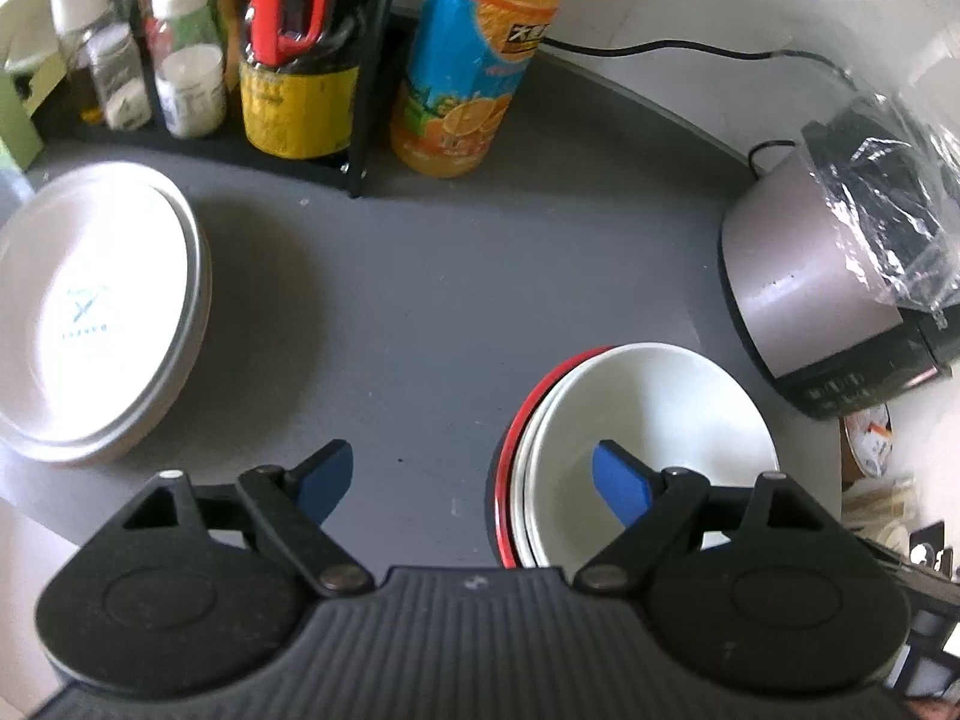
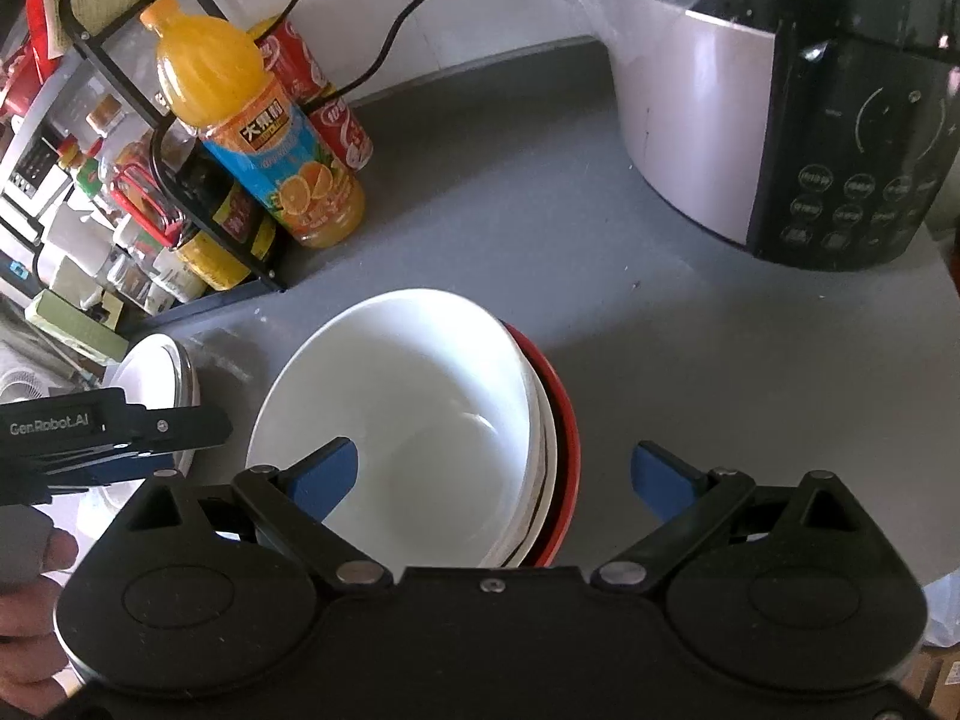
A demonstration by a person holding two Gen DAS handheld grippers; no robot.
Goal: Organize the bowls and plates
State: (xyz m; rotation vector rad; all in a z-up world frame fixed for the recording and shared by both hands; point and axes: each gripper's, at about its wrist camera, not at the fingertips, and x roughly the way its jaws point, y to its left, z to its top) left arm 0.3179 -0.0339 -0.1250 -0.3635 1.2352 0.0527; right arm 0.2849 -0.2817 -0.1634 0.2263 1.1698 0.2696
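Your bowls (image 2: 408, 420) sit nested and your plates (image 1: 90, 312) stacked apart, so little seems left, with left gripper (image 1: 474, 480) and right gripper (image 2: 495, 474) both spread, holding nothing

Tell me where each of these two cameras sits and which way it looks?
Left wrist: on the left gripper, looking steeply down at the grey counter; its open blue fingers show.
Right wrist: on the right gripper, above the white bowl; a hand shows.
Shared: bowl stack, orange juice bottle, cooker, plates.
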